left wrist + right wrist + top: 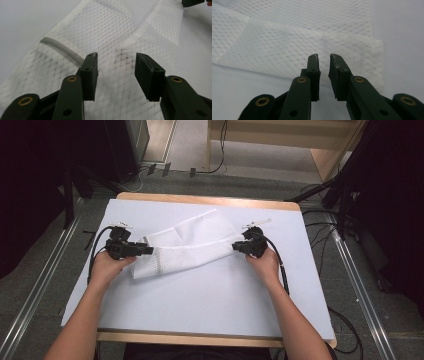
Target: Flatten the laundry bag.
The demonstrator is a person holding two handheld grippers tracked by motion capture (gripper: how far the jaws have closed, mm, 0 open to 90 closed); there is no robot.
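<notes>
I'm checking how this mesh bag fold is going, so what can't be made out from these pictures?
- High view: the right claw is too small to show whether it pinches the white mesh bag.
- Right gripper view: a narrow gap stays between the jaws; whether any mesh lies in it is unclear.
- Left gripper view: the left claw stands open over the mesh, and its left jaw hides where the grey cord ends.
- High view: the bag's folds hide its lower layers.

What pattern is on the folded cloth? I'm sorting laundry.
White mesh cloth with a diamond net pattern, clearest in the left gripper view.
</notes>
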